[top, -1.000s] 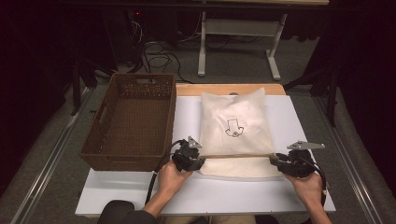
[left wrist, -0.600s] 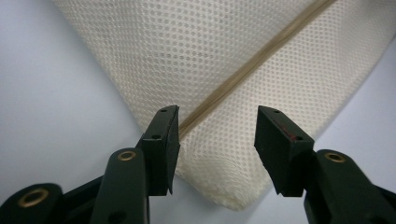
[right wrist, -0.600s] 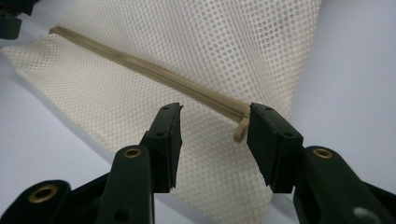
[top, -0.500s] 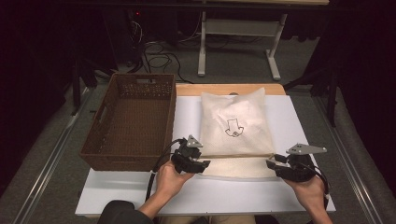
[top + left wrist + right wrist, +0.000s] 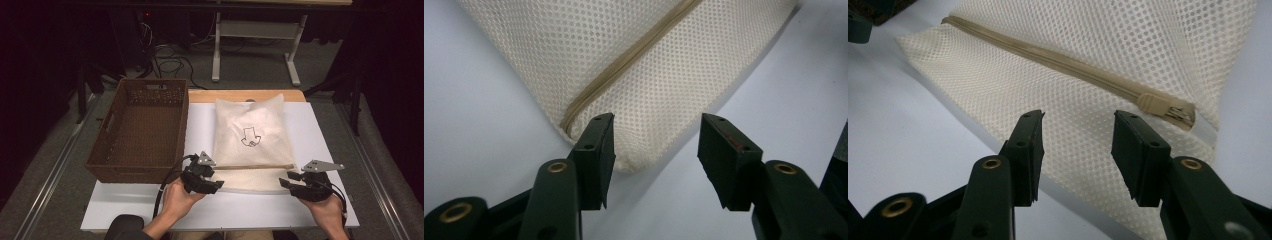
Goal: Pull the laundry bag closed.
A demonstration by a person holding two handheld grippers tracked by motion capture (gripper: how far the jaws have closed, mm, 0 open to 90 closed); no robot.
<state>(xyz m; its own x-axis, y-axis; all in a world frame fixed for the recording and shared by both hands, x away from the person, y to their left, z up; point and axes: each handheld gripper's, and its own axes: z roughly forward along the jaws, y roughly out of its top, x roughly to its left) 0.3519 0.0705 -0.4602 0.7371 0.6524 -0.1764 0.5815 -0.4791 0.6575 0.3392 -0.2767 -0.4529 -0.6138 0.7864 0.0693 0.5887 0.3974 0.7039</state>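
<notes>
While the mesh bag (image 5: 252,140) is lying flat on the white worktop (image 5: 325,130) beside the basket (image 5: 140,130), left gripper (image 5: 212,184) and right gripper (image 5: 289,181) are hovering at its near corners, jaws apart.

A mesh bag (image 5: 252,140) lies on the table (image 5: 325,130) at centre frame of the high view, with a basket (image 5: 141,130) just beside it to the left. The left gripper (image 5: 216,185) sits at the bag's lower left corner and the right gripper (image 5: 286,181) at its lower right corner, both near the bottom of the frame. A zipper (image 5: 255,167) runs across the bag between them.
</notes>
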